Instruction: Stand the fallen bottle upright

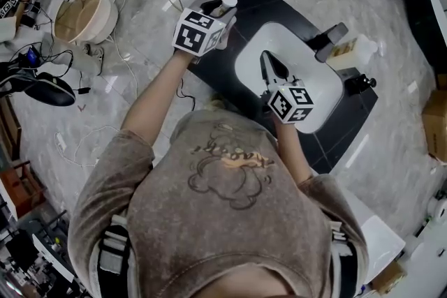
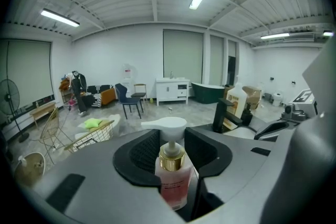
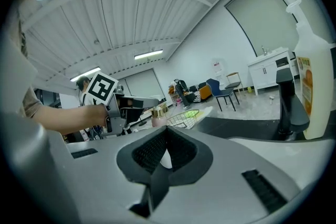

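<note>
While left tongs point(image 2: 171, 147) grip the bottle point(image 2: 173, 183), black counter point(image 1: 258, 0) stands on marble floor point(image 1: 398, 73).

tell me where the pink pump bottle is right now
Gripped in the left tool: the head view shows the pink pump bottle above the black counter's left edge, left of the white basin.

Left tongs point(image 2: 174, 148) clamped on pink pump bottle point(image 2: 173, 182), lower centre, upright in frame, gold collar, white pump head. Wire basket point(image 2: 97, 132) mid-left; black faucet point(image 2: 222, 115), white jug point(image 2: 237, 103) mid-right.
</note>
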Demonstrator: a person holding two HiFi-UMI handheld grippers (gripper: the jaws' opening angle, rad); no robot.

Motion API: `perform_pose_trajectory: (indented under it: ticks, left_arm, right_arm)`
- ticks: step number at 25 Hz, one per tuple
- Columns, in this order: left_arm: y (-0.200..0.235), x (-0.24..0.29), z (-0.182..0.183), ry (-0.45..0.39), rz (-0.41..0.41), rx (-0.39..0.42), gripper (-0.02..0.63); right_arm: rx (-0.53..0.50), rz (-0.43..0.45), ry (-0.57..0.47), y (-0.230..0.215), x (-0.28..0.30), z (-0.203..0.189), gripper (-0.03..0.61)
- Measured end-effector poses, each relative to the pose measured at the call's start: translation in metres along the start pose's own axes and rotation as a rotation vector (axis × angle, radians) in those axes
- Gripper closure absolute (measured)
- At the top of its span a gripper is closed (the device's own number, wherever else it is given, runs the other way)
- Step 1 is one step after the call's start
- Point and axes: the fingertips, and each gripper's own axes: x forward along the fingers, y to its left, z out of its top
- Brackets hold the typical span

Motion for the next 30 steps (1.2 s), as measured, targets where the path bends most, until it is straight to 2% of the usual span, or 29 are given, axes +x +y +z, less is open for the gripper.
perform_pose_trajectory:
  ticks: [22,30]
  left_arm:
    - [0.008,-0.035,-0.018,-0.030,0.042,-0.082,0.453]
    - [0.004,-0.043,-0.025,-0.038,0.048,-0.088,0.453]
  right_arm:
    - [-0.001,0.082,0.036,0.016,0.022,-0.009,0.579]
    - [-0.009,0.116,0.059,0.022,0.028,-0.014,0.578]
